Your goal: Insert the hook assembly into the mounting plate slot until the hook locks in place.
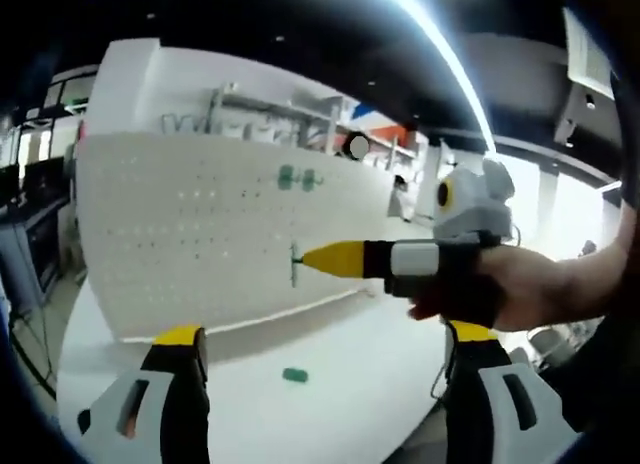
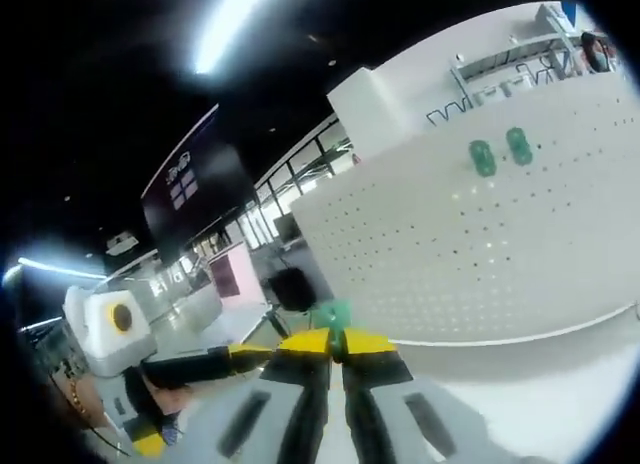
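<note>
- Two green hooks [image 1: 297,178] already sit high on the white pegboard [image 1: 200,234].
- Right hand-held gripper [image 2: 336,341] clenched on a green hook [image 2: 332,313], at the board.
- Left hand-held gripper [image 1: 325,339] released; spare green piece [image 1: 294,375] on the bench [image 1: 330,384].

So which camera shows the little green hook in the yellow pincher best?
The right gripper view: the green hook sits close-up, pinched between the right gripper's shut tips. The left gripper view shows it small and side-on, near the pegboard.
</note>
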